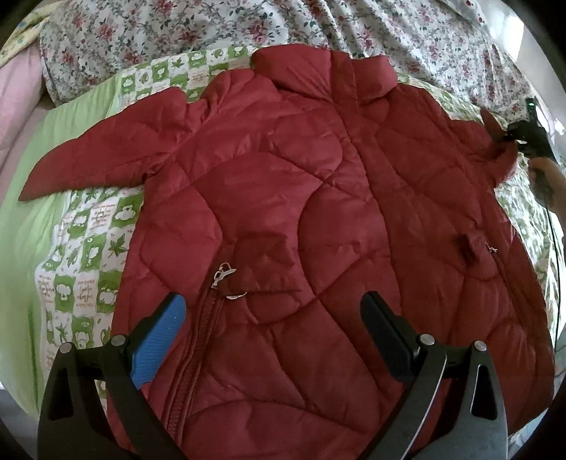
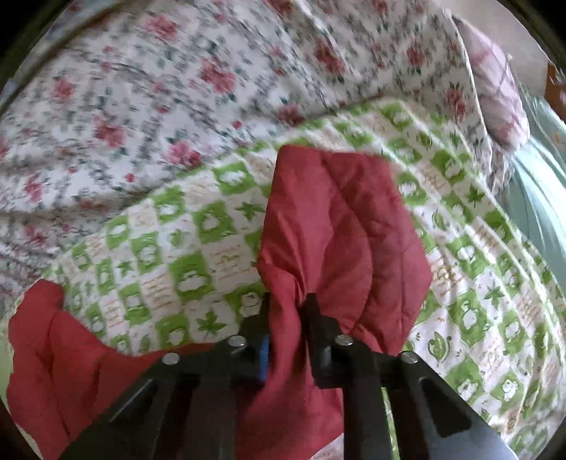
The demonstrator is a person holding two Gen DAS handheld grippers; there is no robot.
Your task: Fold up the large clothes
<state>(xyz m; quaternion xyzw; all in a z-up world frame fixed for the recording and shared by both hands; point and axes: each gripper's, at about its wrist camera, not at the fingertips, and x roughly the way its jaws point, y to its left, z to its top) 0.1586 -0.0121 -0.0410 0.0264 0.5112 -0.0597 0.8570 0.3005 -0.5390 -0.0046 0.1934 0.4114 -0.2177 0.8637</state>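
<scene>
A red quilted jacket (image 1: pixel 318 219) is spread front-up on the green-and-white patterned quilt (image 1: pixel 85 254) of a bed, its collar toward the floral bedding (image 1: pixel 247 24) at the far edge and one sleeve laid out toward the bed's left edge. The left gripper (image 1: pixel 272 325) is held over the jacket's lower front beside a pocket zipper (image 1: pixel 223 274), its jaws spread wide with nothing between them. The other sleeve (image 2: pixel 339 226) is seen bunched and clamped between the closed jaws of the right gripper (image 2: pixel 286 318), raised above the quilt near the bed's right edge.
</scene>
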